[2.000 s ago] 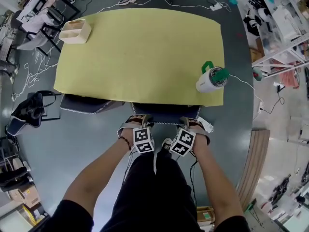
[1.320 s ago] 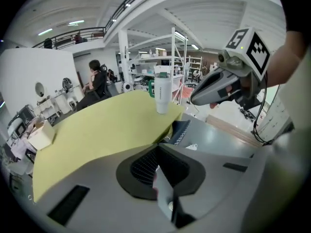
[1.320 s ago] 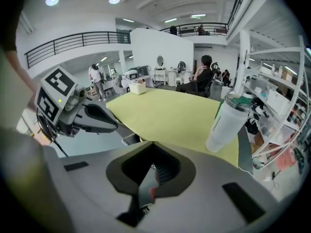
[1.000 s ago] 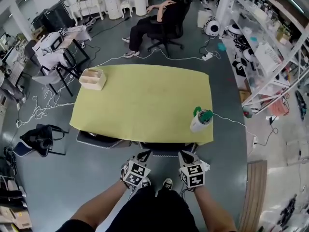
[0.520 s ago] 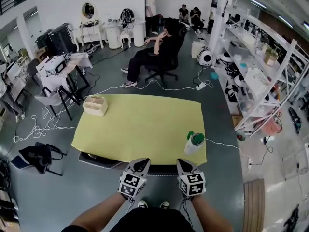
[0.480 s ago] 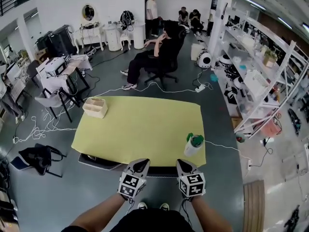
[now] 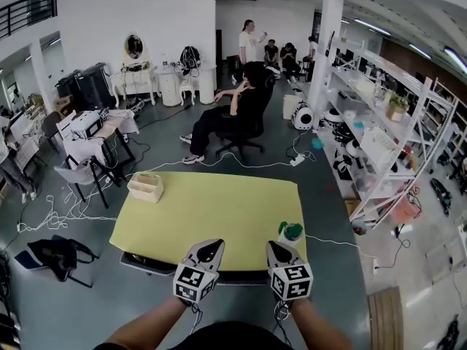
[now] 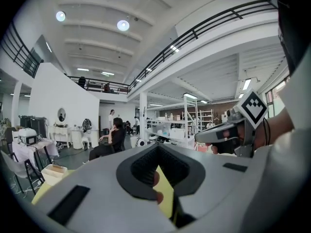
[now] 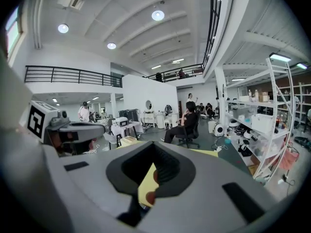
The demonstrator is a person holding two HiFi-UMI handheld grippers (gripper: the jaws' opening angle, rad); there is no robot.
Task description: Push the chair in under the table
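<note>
- Your left tongs (image 7: 211,246) and right tongs (image 7: 274,245) are both closed tight, with nothing gripped
- The dark padded chair (image 7: 241,275) lies between the two tongs, mostly hidden beneath the yellow rectangular table top (image 7: 211,210); only a dark strip shows
- In both gripper views the tongs' grey bodies block the chair
</note>
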